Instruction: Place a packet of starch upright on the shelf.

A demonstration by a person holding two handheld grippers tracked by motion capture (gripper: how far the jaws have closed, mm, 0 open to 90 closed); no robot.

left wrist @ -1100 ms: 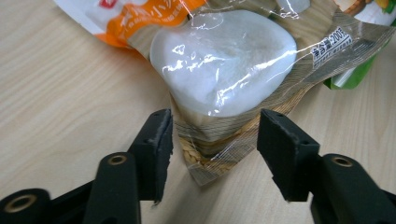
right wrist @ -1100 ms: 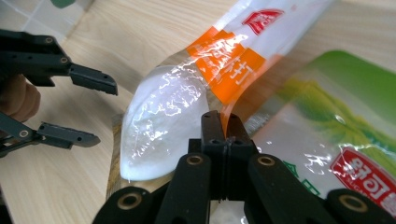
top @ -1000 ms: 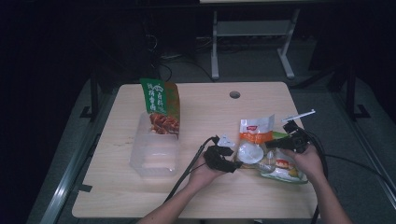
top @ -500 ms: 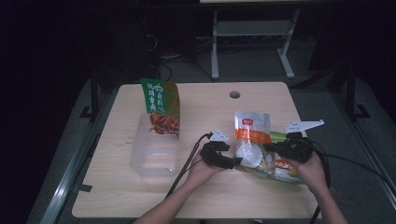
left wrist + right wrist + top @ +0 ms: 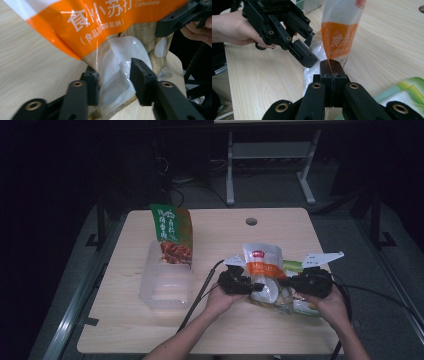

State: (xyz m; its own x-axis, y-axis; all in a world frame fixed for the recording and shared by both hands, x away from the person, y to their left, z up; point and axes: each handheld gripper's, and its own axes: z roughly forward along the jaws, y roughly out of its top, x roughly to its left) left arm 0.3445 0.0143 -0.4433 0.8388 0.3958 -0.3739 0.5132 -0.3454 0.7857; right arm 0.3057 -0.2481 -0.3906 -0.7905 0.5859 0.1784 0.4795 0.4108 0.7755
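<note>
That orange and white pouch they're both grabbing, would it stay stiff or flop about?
Probably floppy: the orange pouch creases where the right gripper pinches its edge. Its clear lower film wrinkles between the left gripper jaws, so it looks thin and likely slippery.

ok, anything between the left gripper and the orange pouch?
Nothing visible. The left gripper stands open with the orange pouch already between its jaws; the right gripper is shut on the pouch's edge.
</note>
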